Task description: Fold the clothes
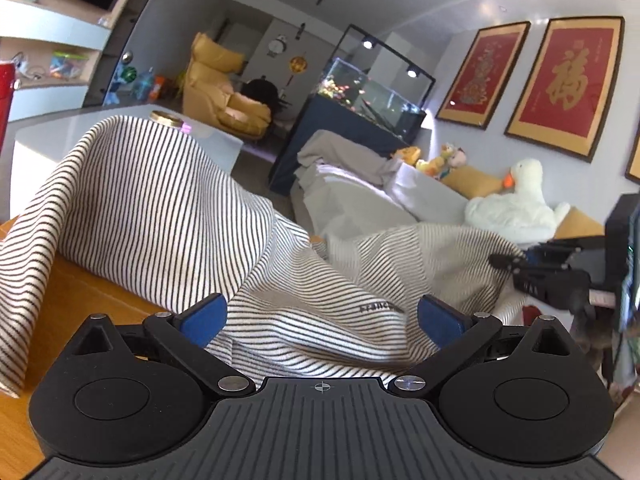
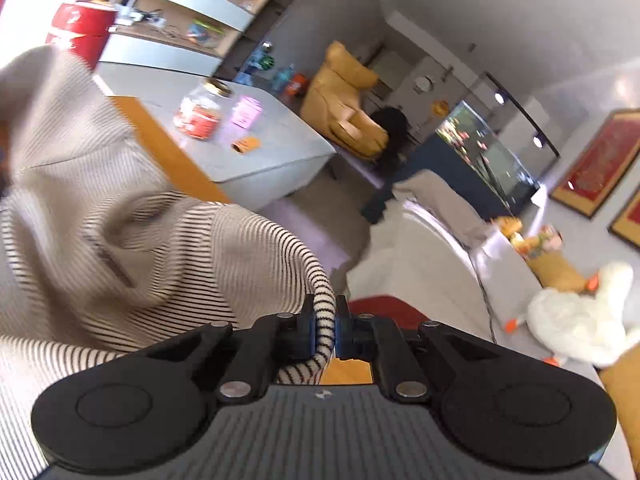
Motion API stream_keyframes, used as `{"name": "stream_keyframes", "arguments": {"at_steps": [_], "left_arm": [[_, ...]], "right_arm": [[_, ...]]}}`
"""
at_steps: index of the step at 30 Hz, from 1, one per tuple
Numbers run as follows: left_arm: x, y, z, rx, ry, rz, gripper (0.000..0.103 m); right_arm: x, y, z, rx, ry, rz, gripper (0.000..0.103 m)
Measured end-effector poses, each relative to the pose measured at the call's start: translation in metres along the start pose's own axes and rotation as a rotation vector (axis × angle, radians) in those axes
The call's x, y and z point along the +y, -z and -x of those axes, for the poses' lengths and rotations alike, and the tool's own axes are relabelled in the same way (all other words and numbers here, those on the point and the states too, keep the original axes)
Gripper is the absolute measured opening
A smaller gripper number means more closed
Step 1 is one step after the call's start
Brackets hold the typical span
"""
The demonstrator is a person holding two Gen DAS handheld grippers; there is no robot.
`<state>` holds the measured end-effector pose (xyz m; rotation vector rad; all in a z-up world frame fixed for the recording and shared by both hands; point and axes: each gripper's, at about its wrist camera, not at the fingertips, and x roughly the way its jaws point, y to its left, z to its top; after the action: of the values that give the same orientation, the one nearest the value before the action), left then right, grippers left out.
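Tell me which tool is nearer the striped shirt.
Right. The right tool is shut on a rolled edge of the striped shirt, in contact with it. The left tool is open, its fingers either side of the cloth, not gripping.

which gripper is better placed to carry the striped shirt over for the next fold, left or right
Right, probably. The right gripper is already shut on a rolled edge of the striped shirt, lifted off the wooden table. The left gripper is open, its blue pads either side of the cloth, gripping nothing.
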<state>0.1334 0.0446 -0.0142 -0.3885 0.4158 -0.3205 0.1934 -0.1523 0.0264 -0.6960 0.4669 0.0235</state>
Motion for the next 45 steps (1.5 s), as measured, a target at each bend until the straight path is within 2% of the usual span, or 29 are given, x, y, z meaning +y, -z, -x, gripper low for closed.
{"name": "stream_keyframes", "arguments": {"at_steps": [2, 3, 7, 9, 12, 14, 17, 19, 22, 25, 28, 29, 32, 33, 34, 36, 38, 41, 43, 45], "left_arm": [[-0.001, 0.002, 0.009, 0.023, -0.012, -0.02, 0.103], [0.0, 0.003, 0.013, 0.03, -0.02, -0.02, 0.103], [0.001, 0.001, 0.018, 0.059, -0.042, -0.026, 0.103], [0.0, -0.006, 0.013, 0.089, -0.035, -0.05, 0.103], [-0.008, -0.027, 0.0, 0.103, 0.004, -0.103, 0.103], [-0.012, -0.044, -0.013, 0.118, 0.035, -0.125, 0.103], [-0.014, -0.055, -0.04, 0.148, 0.063, -0.129, 0.103], [-0.011, -0.051, -0.051, 0.157, 0.036, -0.146, 0.103], [-0.005, -0.045, -0.059, 0.161, -0.035, -0.18, 0.103], [0.005, -0.042, -0.061, 0.161, -0.095, -0.211, 0.103], [0.016, -0.043, -0.065, 0.173, -0.135, -0.231, 0.103], [0.019, -0.043, -0.066, 0.175, -0.147, -0.24, 0.103], [0.028, -0.041, -0.066, 0.174, -0.179, -0.269, 0.103], [0.031, -0.041, -0.065, 0.169, -0.182, -0.271, 0.103], [0.032, -0.041, -0.064, 0.161, -0.182, -0.269, 0.103], [0.033, -0.039, -0.062, 0.153, -0.189, -0.28, 0.103], [0.033, -0.038, -0.061, 0.154, -0.2, -0.285, 0.103], [0.04, -0.04, -0.064, 0.171, -0.24, -0.259, 0.103], [0.046, -0.043, -0.063, 0.172, -0.275, -0.244, 0.103], [0.049, -0.046, -0.059, 0.163, -0.283, -0.235, 0.103]], "right_arm": [[-0.016, 0.009, -0.023, 0.042, 0.067, 0.028, 0.007], [-0.018, 0.016, -0.035, 0.076, 0.069, 0.031, 0.007], [-0.013, 0.047, -0.082, 0.224, 0.053, 0.049, 0.007], [-0.004, 0.065, -0.095, 0.305, 0.001, 0.033, 0.007], [-0.01, 0.064, -0.092, 0.289, -0.024, -0.022, 0.008], [-0.019, 0.058, -0.082, 0.259, -0.027, -0.06, 0.015], [-0.037, 0.038, -0.054, 0.153, -0.02, -0.172, 0.024], [-0.057, 0.025, -0.036, 0.097, -0.163, -0.363, 0.026], [-0.065, 0.011, -0.041, 0.103, -0.484, -0.639, 0.026], [-0.041, -0.002, -0.072, 0.148, -0.698, -0.772, 0.026], [-0.005, -0.016, -0.105, 0.192, -0.806, -0.838, 0.028], [0.006, -0.019, -0.117, 0.229, -0.827, -0.857, 0.032], [0.041, -0.032, -0.144, 0.347, -0.896, -0.872, 0.03], [0.047, -0.041, -0.144, 0.333, -0.89, -0.835, 0.019], [0.053, -0.05, -0.144, 0.314, -0.88, -0.794, 0.014], [0.05, -0.067, -0.139, 0.221, -0.834, -0.731, 0.011], [0.046, -0.083, -0.135, 0.134, -0.796, -0.668, 0.012], [0.04, -0.096, -0.137, 0.125, -0.702, -0.559, 0.013], [0.027, -0.094, -0.133, 0.123, -0.587, -0.501, 0.018], [0.006, -0.083, -0.123, 0.115, -0.519, -0.5, 0.029]]}}
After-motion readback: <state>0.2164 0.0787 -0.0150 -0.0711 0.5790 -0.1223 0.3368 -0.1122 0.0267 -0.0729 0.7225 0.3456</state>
